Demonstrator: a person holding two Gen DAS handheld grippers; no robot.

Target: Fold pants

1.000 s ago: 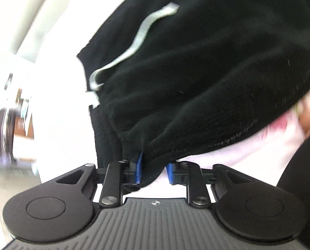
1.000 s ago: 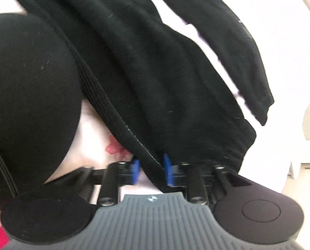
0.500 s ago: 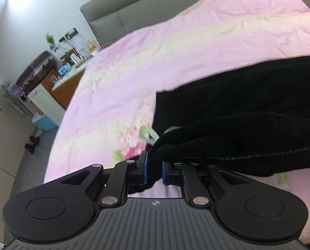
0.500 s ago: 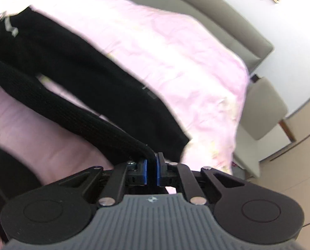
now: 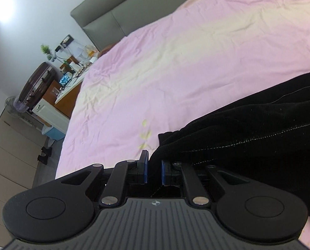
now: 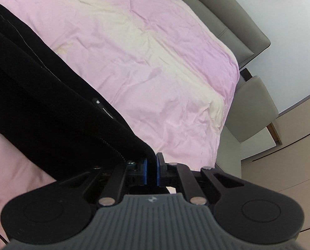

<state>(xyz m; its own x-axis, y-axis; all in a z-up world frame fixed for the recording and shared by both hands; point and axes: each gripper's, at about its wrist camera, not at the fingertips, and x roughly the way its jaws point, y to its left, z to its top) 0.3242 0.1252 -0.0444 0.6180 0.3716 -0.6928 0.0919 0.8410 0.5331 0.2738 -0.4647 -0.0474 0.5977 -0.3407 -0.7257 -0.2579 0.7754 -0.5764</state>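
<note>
The black pants (image 5: 248, 137) lie stretched across a pink bed sheet (image 5: 186, 52). My left gripper (image 5: 154, 167) is shut on a bunched edge of the pants, which run off to the right in the left wrist view. My right gripper (image 6: 151, 167) is shut on the other end of the pants (image 6: 40, 108), which run off to the upper left in the right wrist view. The blue pads (image 6: 145, 169) press the black cloth. A small tag shows on the cloth near the right gripper.
A grey headboard (image 5: 117, 10) runs behind the bed. A bedside desk with clutter, a brown suitcase (image 5: 37, 87) and a white cabinet stand left of the bed. A grey chair (image 6: 257, 108) and beige cabinet doors (image 6: 290, 166) stand to its right.
Both grippers have swung from a close view of hanging cloth to face over the bed, and have carried the pants lower and flatter over the sheet. Both stay shut on the cloth.
</note>
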